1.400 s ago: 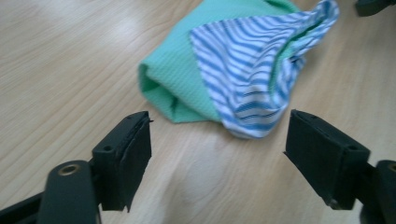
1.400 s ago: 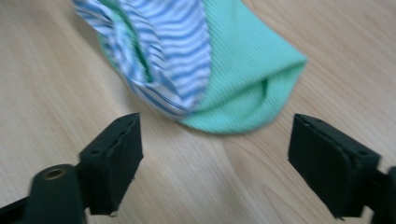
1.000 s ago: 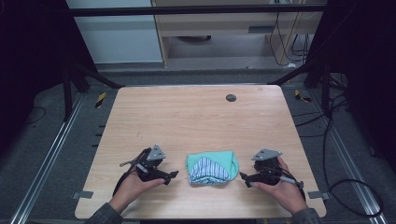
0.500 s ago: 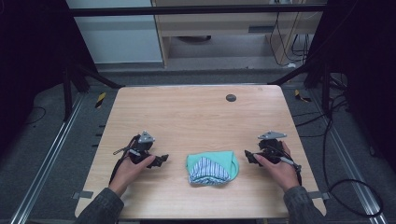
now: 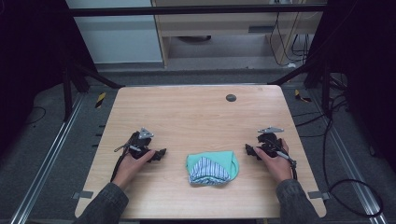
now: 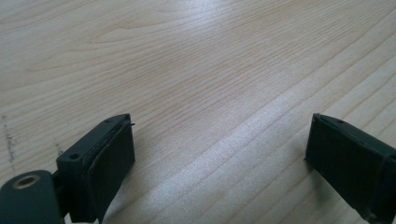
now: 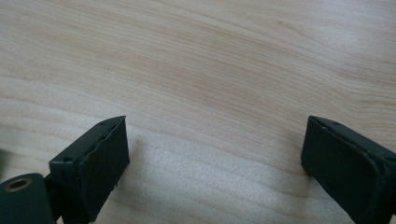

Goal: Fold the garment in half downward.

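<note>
The folded teal and striped cloth bundle [image 5: 212, 169] looks finished at the pale wooden table [image 5: 196, 112]'s six o'clock. My left gripper [image 5: 159, 154] at its nine and right gripper [image 5: 249, 150] at three rest spread wide, holding nothing.

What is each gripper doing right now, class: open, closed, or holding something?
Left gripper: open, holding nothing, over bare table.
Right gripper: open, holding nothing, apart from the cloth.
</note>
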